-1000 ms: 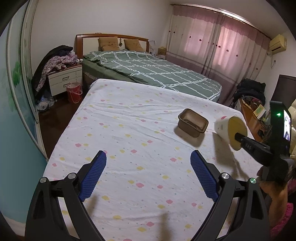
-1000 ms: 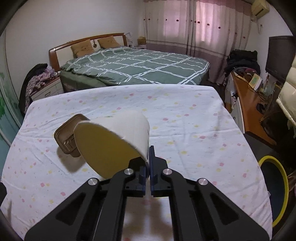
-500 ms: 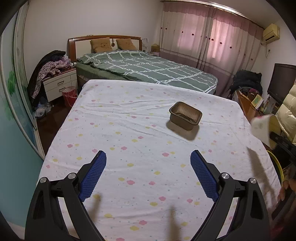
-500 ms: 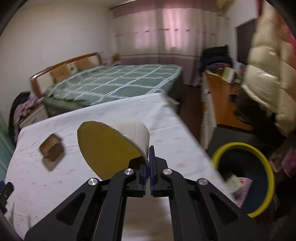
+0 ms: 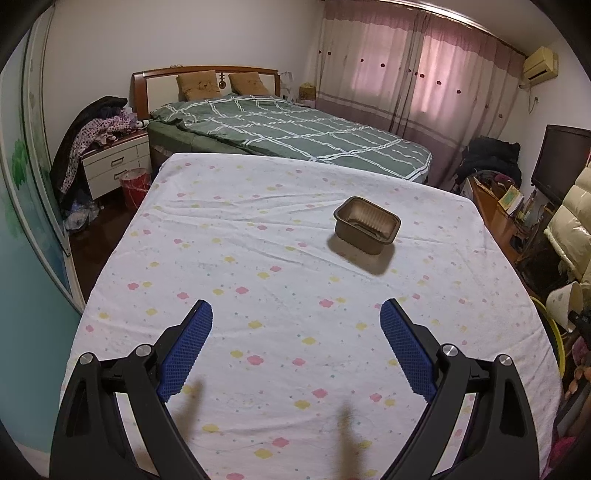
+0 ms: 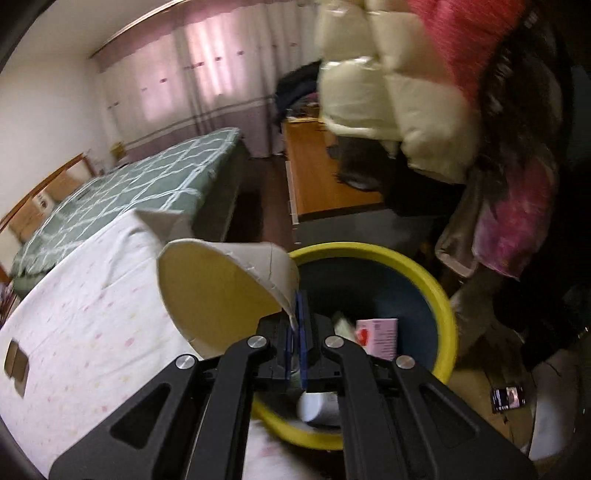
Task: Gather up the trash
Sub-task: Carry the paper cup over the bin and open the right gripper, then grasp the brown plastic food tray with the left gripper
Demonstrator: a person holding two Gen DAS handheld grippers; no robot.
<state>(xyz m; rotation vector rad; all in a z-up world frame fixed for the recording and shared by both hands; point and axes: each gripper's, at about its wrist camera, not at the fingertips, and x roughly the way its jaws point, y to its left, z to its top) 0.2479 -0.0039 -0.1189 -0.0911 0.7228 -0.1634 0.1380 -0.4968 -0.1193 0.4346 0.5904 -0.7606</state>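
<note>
A bedroom with plain white walls and a dark wood floor. Far across the room stands a bed with a green checked cover, a wooden headboard and two tan pillows. To its left is a white nightstand heaped with clothes, a red bucket beside it. Pink curtains fill the far right wall, daylight glowing through them. An air conditioner hangs high on the right. Below it sit a wooden desk and a dark television.
</note>
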